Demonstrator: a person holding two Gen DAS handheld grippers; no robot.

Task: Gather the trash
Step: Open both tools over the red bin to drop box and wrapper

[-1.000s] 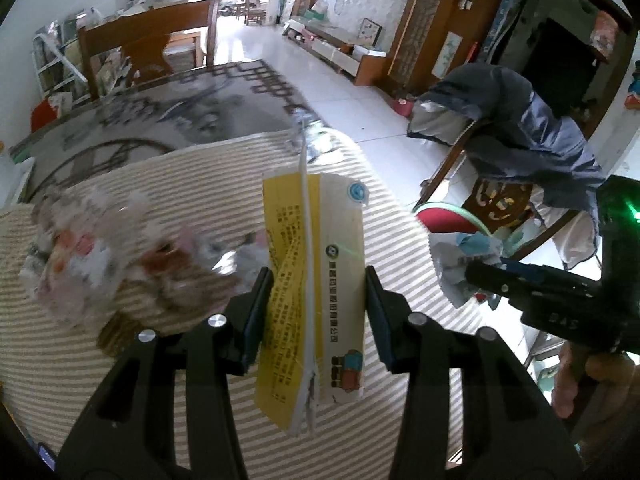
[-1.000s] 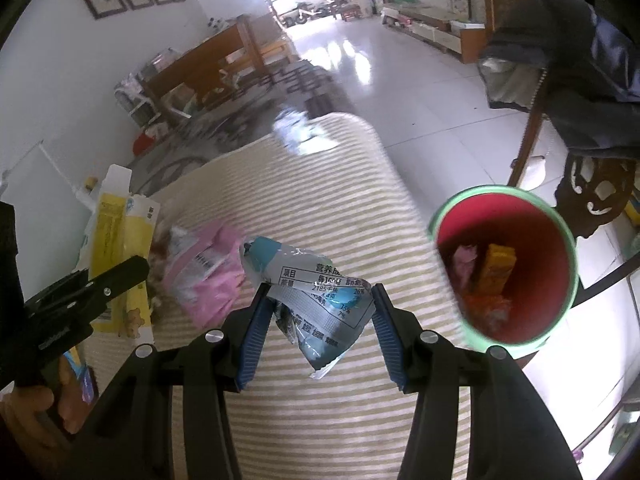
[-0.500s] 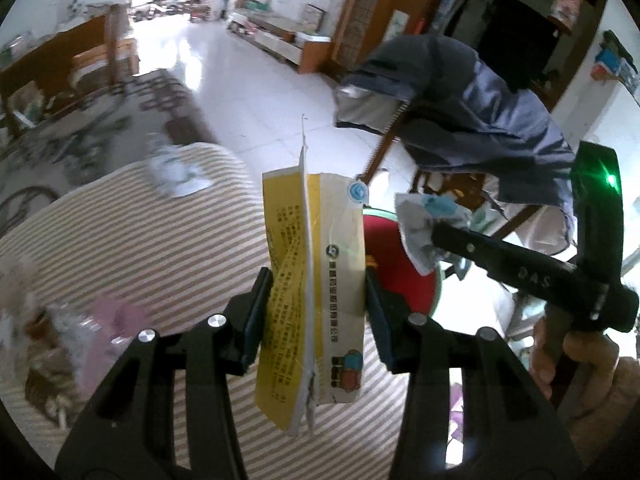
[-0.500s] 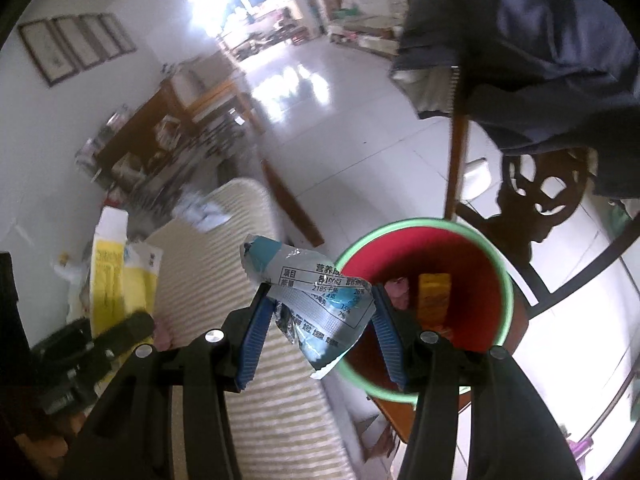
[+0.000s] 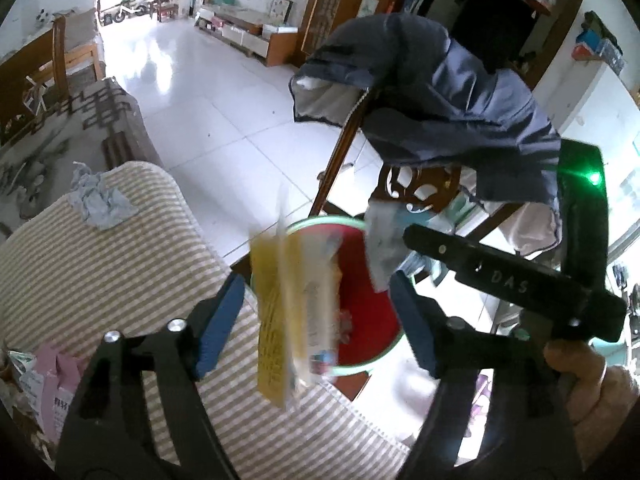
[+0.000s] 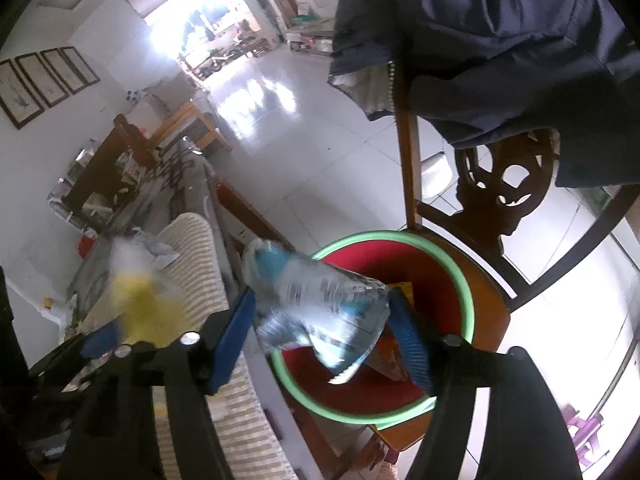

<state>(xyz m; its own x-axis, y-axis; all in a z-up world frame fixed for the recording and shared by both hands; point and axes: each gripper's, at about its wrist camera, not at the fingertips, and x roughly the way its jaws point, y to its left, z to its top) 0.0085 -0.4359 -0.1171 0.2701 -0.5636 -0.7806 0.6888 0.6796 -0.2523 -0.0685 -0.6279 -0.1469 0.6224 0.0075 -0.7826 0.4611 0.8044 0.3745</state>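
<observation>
As both grippers spread over the bin, two pieces of trash are on their way down! Nearest us, the left gripper (image 5: 316, 312) has just been opening, its jaws now standing wide with clear air on either side of the yellow carton (image 5: 292, 312), which is blurred and loose between them, no pad pressing on it, hanging over the counter's edge and the near rim of the red bin (image 5: 368, 312). Same story on the other side: the right gripper (image 6: 320, 320) has just been opening too, and the blue-and-white wrapper (image 6: 316, 312) sits smeared between its parted pads, directly above the bin's mouth; it looks released, though the far end comes close to the right-hand pad.

So where does the job stand? The green-rimmed bin, perched on a wooden chair (image 6: 500, 200) just beyond the counter's edge, already holds some packets, and these two look set to join them; the carton, closer to the rim, is the riskier drop. Plenty left, though: pink wrappers (image 5: 56, 384) lie at the near left of the striped counter (image 5: 100, 280), and a crumpled grey tissue (image 5: 98, 200) waits toward its far edge. Beyond, a dark jacket (image 5: 440, 100) drapes the chair's back.
</observation>
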